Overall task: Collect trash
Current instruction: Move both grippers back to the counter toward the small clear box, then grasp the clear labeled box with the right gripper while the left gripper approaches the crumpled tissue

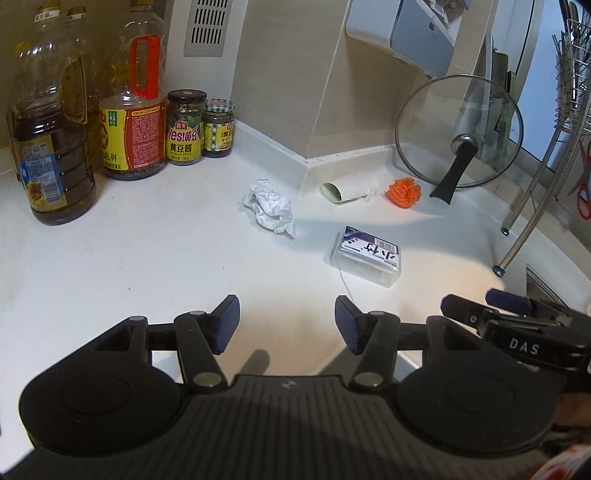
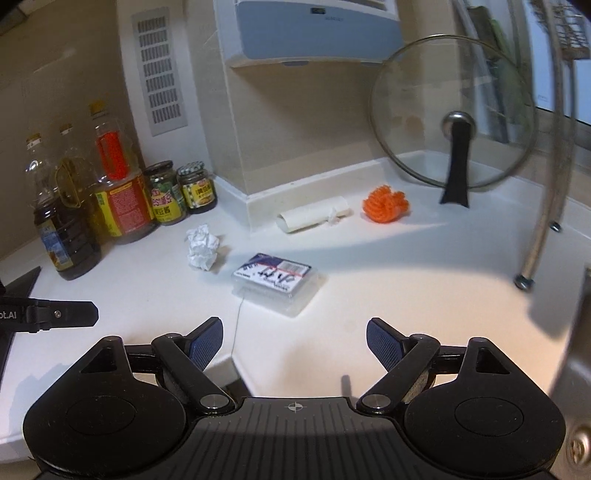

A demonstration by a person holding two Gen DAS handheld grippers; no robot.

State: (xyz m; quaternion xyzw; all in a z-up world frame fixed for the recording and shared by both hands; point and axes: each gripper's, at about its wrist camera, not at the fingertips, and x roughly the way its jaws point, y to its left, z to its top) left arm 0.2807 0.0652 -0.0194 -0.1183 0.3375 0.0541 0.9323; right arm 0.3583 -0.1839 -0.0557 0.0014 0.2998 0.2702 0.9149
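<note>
On the white counter lie a crumpled white paper ball, an empty cardboard roll on its side against the wall base, and a clear plastic box with a printed label. An orange scrubber ball rests beyond the roll. My left gripper hovers open over bare counter, short of the paper ball, nothing between its blue pads. My right gripper is open too, just short of the box. Each gripper's finger shows at the other view's edge.
Oil and sauce bottles and two jars stand at the back left. A glass pot lid leans on the wall at the right, beside a metal dish rack's legs. A wall-mounted dispenser hangs above.
</note>
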